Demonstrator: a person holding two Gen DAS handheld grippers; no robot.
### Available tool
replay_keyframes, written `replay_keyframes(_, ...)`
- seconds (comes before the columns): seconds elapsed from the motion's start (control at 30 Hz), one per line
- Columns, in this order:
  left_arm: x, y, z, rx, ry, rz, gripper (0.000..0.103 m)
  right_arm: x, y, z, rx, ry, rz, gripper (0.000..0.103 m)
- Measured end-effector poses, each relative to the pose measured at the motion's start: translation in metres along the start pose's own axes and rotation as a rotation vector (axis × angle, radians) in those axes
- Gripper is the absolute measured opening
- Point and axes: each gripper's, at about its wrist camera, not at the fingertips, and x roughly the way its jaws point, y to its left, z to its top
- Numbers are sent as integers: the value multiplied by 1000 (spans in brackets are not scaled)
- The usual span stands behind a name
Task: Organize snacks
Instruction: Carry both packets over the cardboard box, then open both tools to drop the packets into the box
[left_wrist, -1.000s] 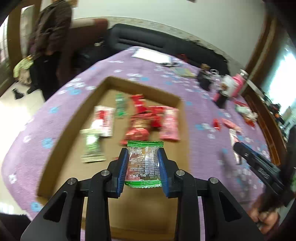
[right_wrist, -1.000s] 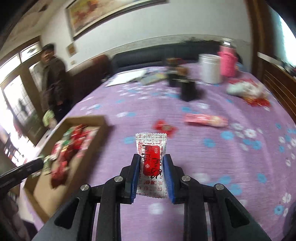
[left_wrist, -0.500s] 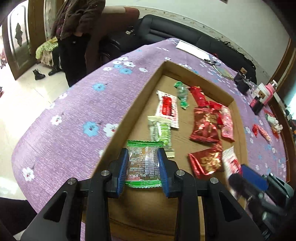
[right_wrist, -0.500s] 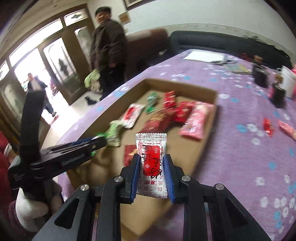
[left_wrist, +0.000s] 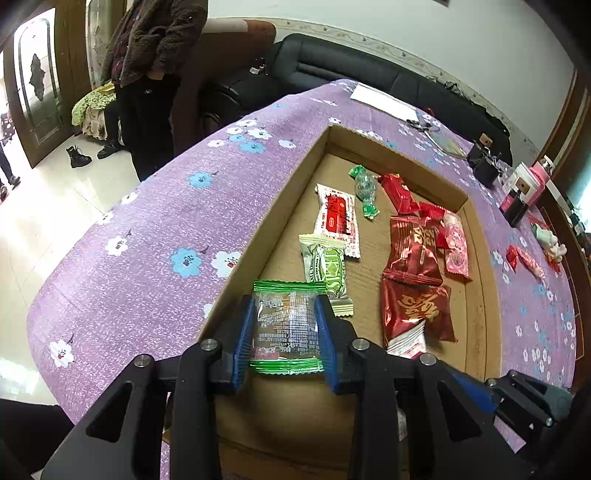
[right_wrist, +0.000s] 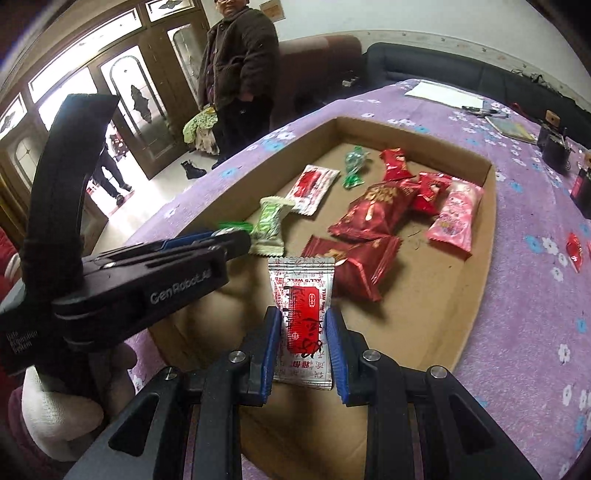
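A shallow cardboard tray (left_wrist: 258, 236) (right_wrist: 484, 236) lies on the purple flowered cloth and holds several wrapped snacks. My left gripper (left_wrist: 284, 326) is shut on a clear packet with green edges (left_wrist: 286, 325), held over the tray's near left corner. My right gripper (right_wrist: 303, 347) is shut on a white packet with a red label (right_wrist: 301, 314), held above the tray's near end. In the right wrist view the left gripper (right_wrist: 229, 236) reaches in from the left. Inside the tray lie red packets (left_wrist: 415, 251) (right_wrist: 373, 210), a pink one (right_wrist: 452, 218), a pale green one (left_wrist: 327, 266) and a white-and-red one (left_wrist: 338, 218).
A person in a dark coat (right_wrist: 240, 62) stands beyond the table's far left edge. Small red and pink sweets (left_wrist: 524, 258) lie loose on the cloth right of the tray. A pink container (left_wrist: 528, 184), black boxes (right_wrist: 554, 147) and papers (right_wrist: 443, 94) stand at the far end. A dark sofa (left_wrist: 369, 74) lies behind.
The right gripper has swung left with its white packet, from over the bare cloth to above the tray. The left gripper has drifted to the tray's near left corner, then held still.
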Motion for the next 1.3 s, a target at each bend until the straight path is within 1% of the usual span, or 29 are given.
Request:
replay_keyframes(0.1, -3, 2, 1, -11, 0, -7, 31, 2, 3, 0, -5, 6, 8, 26)
replay_keyframes(0.13, -4, 2, 1, -15, -3, -12, 31, 3, 3, 0, -7, 8, 19, 29)
replay_keyframes(0.17, -6, 2, 2, -18, -6, -16, 31, 3, 3, -1, -6, 7, 26, 29)
replay_keyframes(0.2, -9, 2, 2, -21, -9, -19, 33, 1, 4, -1, -6, 2, 32, 29)
replay_keyframes(0.23, -12, 2, 4, -24, -14, -18, 40, 0, 4, 0, -9, -3, 35, 29)
replay_keyframes(0.3, -20, 1, 4, -26, -36, -18, 46, -7, 5, 0, -20, -20, 22, 29)
replay_keyframes(0.37, -26, -2, 4, -20, -53, -18, 47, -16, 4, 0, -25, -45, 10, 30)
replay_keyframes(0.5, -33, -15, 1, 15, -60, -9, 49, -34, -8, -2, 9, -86, -16, 39)
replay_keyframes(0.6, -37, -26, -4, 51, -66, 31, 49, -45, -22, -3, 48, -107, -50, 40)
replay_keyframes(0.63, -39, -31, -6, 73, -72, 60, 49, -49, -27, -2, 59, -114, -67, 40)
replay_keyframes(0.7, -42, -37, -8, 105, -85, 110, 49, -61, -33, 0, 64, -138, -135, 40)
replay_keyframes(0.77, -44, -41, -9, 135, -95, 150, 49, -84, -31, 5, 41, -195, -194, 40)
replay_keyframes(0.83, -44, -43, -11, 153, -99, 173, 49, -111, -24, 10, 11, -263, -202, 40)
replay_keyframes(0.87, -44, -44, -12, 158, -97, 175, 49, -129, -19, 14, -3, -303, -190, 42)
replay_keyframes(0.9, -43, -43, -12, 162, -92, 178, 49, -143, -14, 15, -10, -335, -171, 50)
replay_keyframes(0.93, -42, -43, -12, 163, -89, 180, 49, -156, -10, 17, -18, -370, -147, 61)
replay_keyframes(1.0, -41, -41, -14, 162, -83, 181, 49, -179, 1, 19, -37, -431, -92, 71)
replay_keyframes(1.03, -41, -42, -15, 163, -82, 185, 49, -188, 8, 19, -53, -454, -51, 73)
replay_keyframes(1.07, -41, -42, -15, 163, -81, 187, 49, -191, 13, 20, -64, -457, -22, 73)
replay_keyframes(1.13, -44, -44, -16, 167, -88, 179, 49, -188, 26, 21, -97, -429, 33, 78)
replay_keyframes(1.17, -46, -44, -17, 170, -93, 183, 49, -183, 32, 23, -116, -398, 37, 78)
replay_keyframes(1.23, -49, -47, -16, 175, -99, 186, 49, -181, 30, 23, -111, -394, 28, 78)
replay_keyframes(1.3, -51, -50, -15, 178, -99, 176, 49, -183, 17, 22, -67, -392, 35, 78)
